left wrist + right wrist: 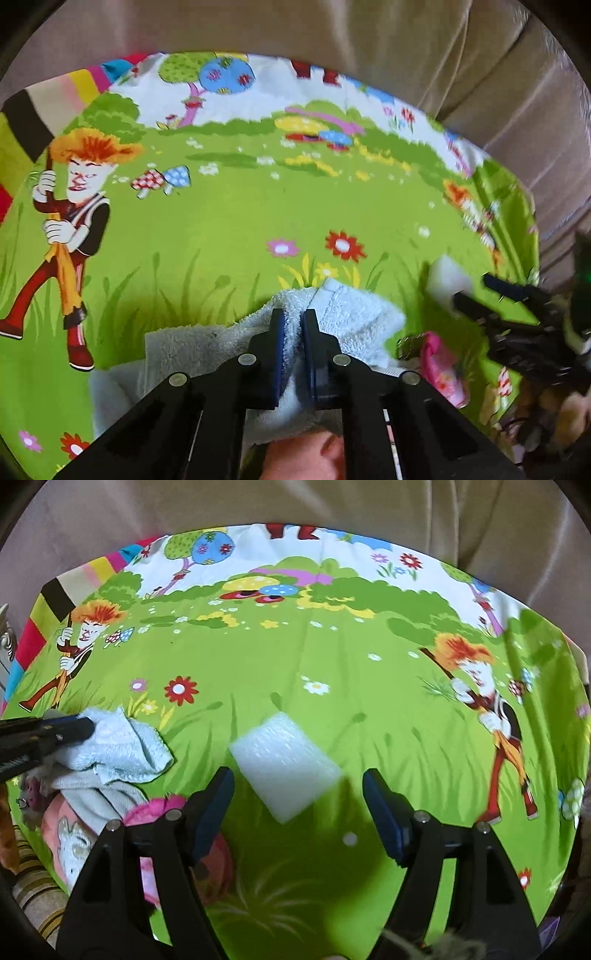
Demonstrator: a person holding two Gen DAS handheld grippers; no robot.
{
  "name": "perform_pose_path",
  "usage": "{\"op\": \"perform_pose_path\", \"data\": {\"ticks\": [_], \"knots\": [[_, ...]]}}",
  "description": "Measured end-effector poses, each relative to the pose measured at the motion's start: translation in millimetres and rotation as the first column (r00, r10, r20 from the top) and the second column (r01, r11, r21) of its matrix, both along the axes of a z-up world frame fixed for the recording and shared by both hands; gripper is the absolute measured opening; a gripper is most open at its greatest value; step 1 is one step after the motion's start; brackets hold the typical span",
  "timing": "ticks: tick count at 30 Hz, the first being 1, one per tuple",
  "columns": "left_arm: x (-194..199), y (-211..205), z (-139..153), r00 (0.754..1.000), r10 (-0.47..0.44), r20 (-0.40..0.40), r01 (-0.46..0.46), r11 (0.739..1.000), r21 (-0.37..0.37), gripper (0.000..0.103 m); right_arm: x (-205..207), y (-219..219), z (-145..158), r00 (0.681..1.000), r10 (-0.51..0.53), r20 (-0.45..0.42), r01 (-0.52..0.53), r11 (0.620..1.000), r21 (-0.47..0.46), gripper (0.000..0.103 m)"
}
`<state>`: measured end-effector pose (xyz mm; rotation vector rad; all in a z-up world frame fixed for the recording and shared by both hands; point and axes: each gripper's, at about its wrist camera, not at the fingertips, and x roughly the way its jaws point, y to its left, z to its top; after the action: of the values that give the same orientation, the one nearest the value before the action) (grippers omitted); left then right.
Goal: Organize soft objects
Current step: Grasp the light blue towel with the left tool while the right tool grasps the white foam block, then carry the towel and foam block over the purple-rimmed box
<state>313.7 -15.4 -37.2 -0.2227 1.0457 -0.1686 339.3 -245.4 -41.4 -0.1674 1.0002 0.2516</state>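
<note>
**Left tongs pinch the towel, right tongs stand wide over the foam**

We see a pale blue terry towel (343,317), crumpled and fluffy, lying near the front left edge of the bright green cartoon-printed bedsheet (236,214). Our left gripper (293,325) has its blue pads drawn narrow with a fold of that towel pinched between them. A white rectangular foam block (284,764), lightly ribbed, lies flat near the middle of the front edge. Our right gripper (299,794) hangs over it with jaws wide, touching nothing. Only the right wrist view shows the pink round plush toy (177,812) beside the towel in full, and the block's whole outline. The left view shows the block blurred.
</note>
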Motion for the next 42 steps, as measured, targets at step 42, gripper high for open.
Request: {"op": "perform_pose_path", "data": {"ticks": [42], "knots": [[-135.0, -46.6, 102.9, 0.968, 0.004, 0.251, 0.054, 0.972, -0.227, 0.009, -164.3, -65.3, 74.5, 0.980, -0.157, 0.123, 0.149, 0.986, 0.076, 0.067]]}}
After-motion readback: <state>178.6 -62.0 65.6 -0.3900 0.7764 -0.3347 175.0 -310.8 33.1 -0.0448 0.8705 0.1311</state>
